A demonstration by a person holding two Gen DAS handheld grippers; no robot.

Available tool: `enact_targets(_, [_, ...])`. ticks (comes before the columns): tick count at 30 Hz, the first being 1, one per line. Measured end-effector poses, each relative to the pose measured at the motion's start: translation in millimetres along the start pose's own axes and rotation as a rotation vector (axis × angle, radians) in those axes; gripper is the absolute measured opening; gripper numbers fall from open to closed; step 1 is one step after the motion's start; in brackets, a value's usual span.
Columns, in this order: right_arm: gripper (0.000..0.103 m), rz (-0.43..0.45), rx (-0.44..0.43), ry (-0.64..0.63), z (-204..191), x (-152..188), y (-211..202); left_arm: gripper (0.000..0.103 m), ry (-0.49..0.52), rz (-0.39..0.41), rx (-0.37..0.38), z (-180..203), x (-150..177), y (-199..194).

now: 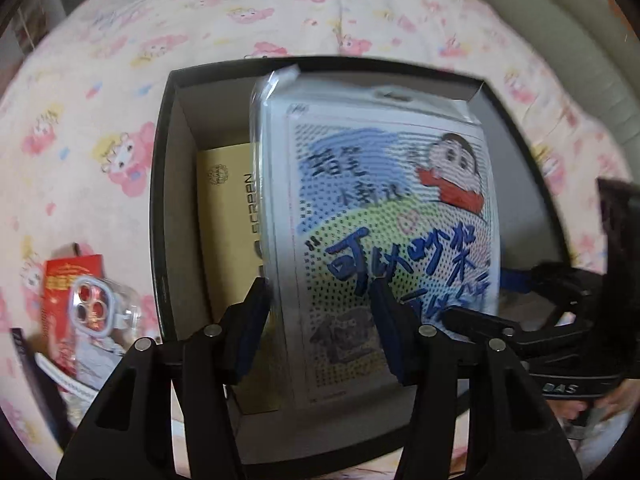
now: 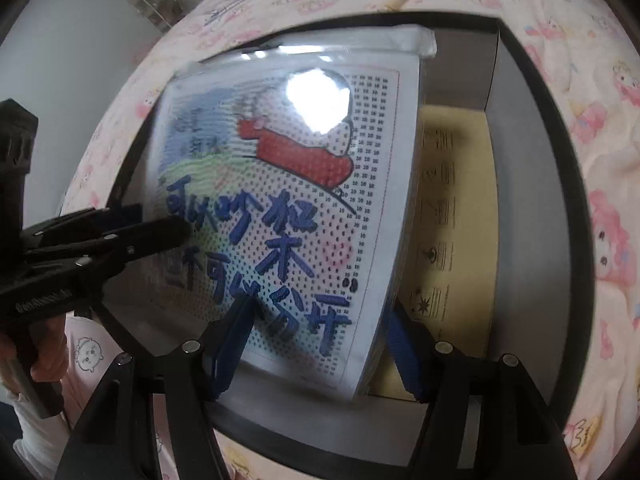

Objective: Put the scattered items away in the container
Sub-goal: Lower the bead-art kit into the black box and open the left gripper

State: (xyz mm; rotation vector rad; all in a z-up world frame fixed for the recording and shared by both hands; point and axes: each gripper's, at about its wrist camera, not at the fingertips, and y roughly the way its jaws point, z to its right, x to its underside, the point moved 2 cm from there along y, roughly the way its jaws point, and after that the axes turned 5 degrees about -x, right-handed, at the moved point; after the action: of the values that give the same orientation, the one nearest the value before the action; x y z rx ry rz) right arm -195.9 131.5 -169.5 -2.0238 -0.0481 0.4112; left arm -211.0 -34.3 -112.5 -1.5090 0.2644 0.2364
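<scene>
A pink cartoon-print bedsheet (image 1: 100, 92) covers the whole surface and fills the background of both views. On it sits an open black box (image 1: 160, 200), its dark rim framing a pale inner wall; the right wrist view shows the same box (image 2: 536, 208) from the opposite side.

Inside the box, a large plastic-wrapped craft kit (image 1: 380, 200) printed with a dotted cartoon boy in a red scarf and blue lettering stands tilted, leaning above a flat yellow carton (image 1: 224, 240) that lies on the box floor. In the right wrist view the craft kit (image 2: 288, 200) shows a bright glare spot near its top, and the yellow carton (image 2: 452, 220) lies just beside and beneath it.

The left gripper (image 1: 324, 320) has its blue-padded fingers spread, one on each side of the kit's near edge; whether the pads press the wrapper cannot be told. The right gripper (image 2: 316, 344) likewise has its fingers apart, straddling the kit's lower edge, and contact is unclear. Each gripper also appears in the other's view: the right gripper (image 1: 532, 312) at the kit's right side, the left gripper (image 2: 120, 236) at its left.

Outside the box on the sheet lie a red packet (image 1: 68, 292) and, resting on it, a clear phone case (image 1: 100, 308) with a camera ring.
</scene>
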Motion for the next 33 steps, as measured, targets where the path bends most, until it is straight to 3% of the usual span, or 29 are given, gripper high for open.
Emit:
enact_targets(2, [0.062, -0.01, 0.007, 0.003, 0.0, 3.9, 4.1, 0.052, 0.024, 0.002, -0.023, 7.2, 4.6, 0.0])
enact_targets(5, [0.062, -0.001, 0.054, -0.006, -1.0, 9.9, 6.5, 0.042, 0.023, -0.07, 0.114, 17.6, 13.0, 9.8])
enact_targets(6, [0.062, 0.006, 0.051, -0.007, -1.6, 11.2, 5.6, 0.041, 0.015, -0.071, 0.116, 17.8, 14.6, 10.7])
enact_targets(8, [0.062, 0.036, 0.043, -0.007, -3.3, 13.2, -1.0, 0.041, -0.01, -0.027, 0.048, 10.5, 13.2, 6.0])
enact_targets(10, [0.062, 0.101, 0.08, -0.032, -8.3, 11.6, -14.9, 0.041, -0.057, -0.008, 0.043, -1.5, 9.2, 1.4])
enact_targets(12, [0.062, 0.154, 0.125, -0.062, -14.9, 0.6, -24.3, 0.052, -0.127, -0.033, 0.083, -14.7, 2.5, 3.2])
enact_targets(14, [0.062, 0.167, 0.193, -0.06, -21.0, -41.4, -18.9, 0.061, -0.167, -0.077, 0.111, -19.3, -4.8, 11.0])
enact_targets(17, [0.062, 0.143, 0.278, -0.113, -21.3, -61.8, -5.8, 0.061, -0.177, -0.13, 0.038, -20.2, -9.2, 17.6])
enact_targets(19, [0.062, 0.116, 0.245, -0.101, -12.9, -60.7, 2.1, 0.061, -0.186, -0.138, 0.004, -18.6, -16.9, 18.8])
enact_targets(21, [0.062, 0.089, 0.19, -0.069, -2.8, -50.6, -21.8, 0.062, -0.184, -0.15, -0.015, -19.2, -11.0, 20.0])
enact_targets(24, [0.059, 0.067, 0.136, -0.04, 11.6, -36.8, -26.5, 0.066, -0.192, -0.167, -0.039, -19.4, -7.2, 29.3])
enact_targets(27, [0.059, 0.07, 0.113, -0.046, 9.6, -33.2, -33.0, 0.064, -0.22, -0.149, 0.057, -16.7, -2.9, 25.5])
enact_targets(30, [0.059, 0.098, 0.16, -0.087, 4.0, -35.9, -37.1, 0.053, -0.206, -0.178, 0.263, -6.6, 2.5, 23.3])
enact_targets(33, [0.059, 0.085, 0.146, -0.077, 8.5, -38.5, -31.1, 0.042, -0.234, -0.115, 0.285, -18.0, 7.1, 10.2])
